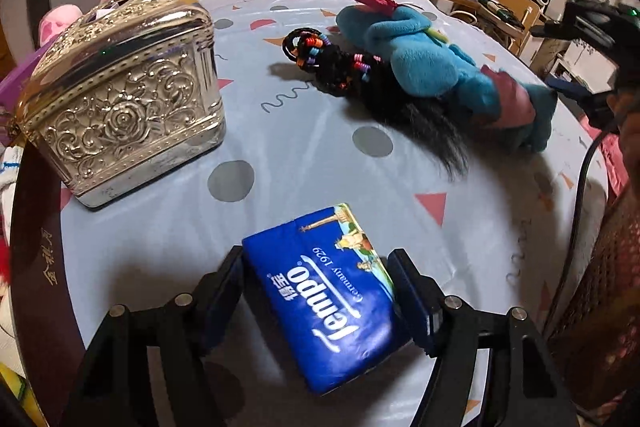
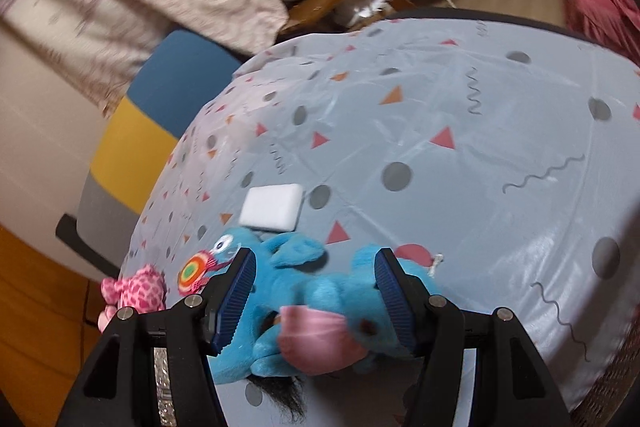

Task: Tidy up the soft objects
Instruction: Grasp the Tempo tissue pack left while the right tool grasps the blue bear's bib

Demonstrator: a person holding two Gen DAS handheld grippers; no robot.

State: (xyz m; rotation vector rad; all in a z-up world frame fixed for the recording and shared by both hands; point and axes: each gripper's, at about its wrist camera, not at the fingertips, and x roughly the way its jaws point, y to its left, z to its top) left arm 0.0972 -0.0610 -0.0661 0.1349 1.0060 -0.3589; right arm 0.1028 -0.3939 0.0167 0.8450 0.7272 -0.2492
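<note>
Left gripper (image 1: 316, 291) clamps a glossy blue Tempo tissue pack (image 1: 326, 297) above the wrinkled plastic tablecloth (image 1: 304, 155) — beside an embossed silver box (image 1: 120, 95). Right gripper (image 2: 316, 297) squeezes the fuzzy blue plush toy (image 2: 296, 291) on the cloth, ribbed pads (image 2: 236, 301) pressing its sides — white sponge block (image 2: 273, 207) just beyond.

The left tongs (image 1: 316, 291) are built of matte black angular plastic arms, each carrying two round silver pivot screws near the blue tissue pack (image 1: 328, 295). Their fingers (image 1: 412, 303) end in dark blue pads with ribbed faces. The right tongs (image 2: 316, 297) share the same black frame, silver screw heads and finely ridged blue pads; a glittering silver strip runs along their left arm. Beyond the tissue pack, a black cable (image 1: 580, 195) trails from the right tongs' black housing, where a small green light glows.
</note>
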